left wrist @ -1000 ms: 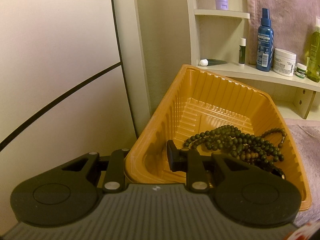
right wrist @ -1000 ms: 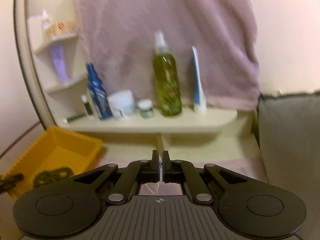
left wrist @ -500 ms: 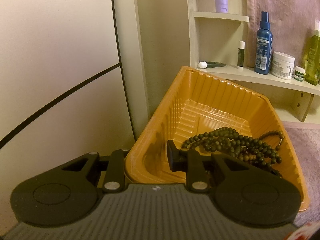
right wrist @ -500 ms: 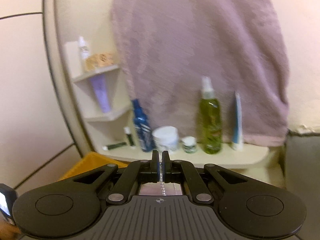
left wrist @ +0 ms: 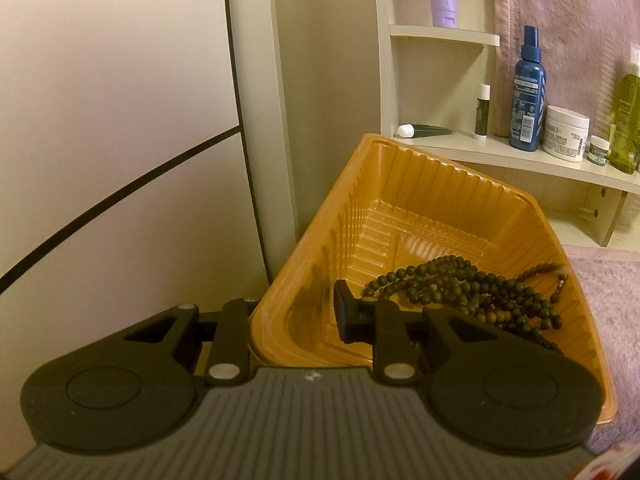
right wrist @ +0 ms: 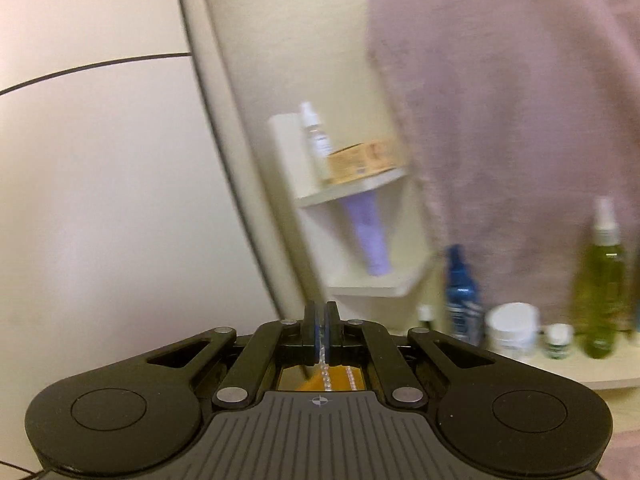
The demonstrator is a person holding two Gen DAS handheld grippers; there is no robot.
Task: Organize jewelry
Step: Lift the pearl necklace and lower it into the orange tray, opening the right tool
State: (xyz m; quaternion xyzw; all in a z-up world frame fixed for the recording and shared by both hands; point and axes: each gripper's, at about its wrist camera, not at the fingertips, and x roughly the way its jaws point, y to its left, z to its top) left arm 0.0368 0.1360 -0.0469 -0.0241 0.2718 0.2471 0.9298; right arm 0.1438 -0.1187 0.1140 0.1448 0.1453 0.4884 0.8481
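**Thin chain held high over a tilted tray: where it could slip**

The orange tray (left wrist: 420,216) is the largest risk. The left gripper (left wrist: 296,320) has its jaws clenched on the tray's near rim, one finger inside the wall and one outside, and the tray sits tilted, its far left corner raised against the wall. The hold is on thin ribbed plastic at a single edge, so the wall could flex and the tray could twist or slide out of the grip.

Inside it, the dark bead strands (left wrist: 472,292) lie heaped toward the right, some of them close to the right rim. If the tray tips further that way, they could spill onto the mauve cloth (left wrist: 608,300) to the right.

The right gripper (right wrist: 320,334) has its jaws clenched on a fine silver chain (right wrist: 325,372), which hangs down behind the fingers with the tray's orange showing beneath it. This view is blurred, which suggests a quick move; a fast swing could whip the chain loose, or drop it outside the tray.

Smallest worry: the chain may tangle in the beads when it lands.
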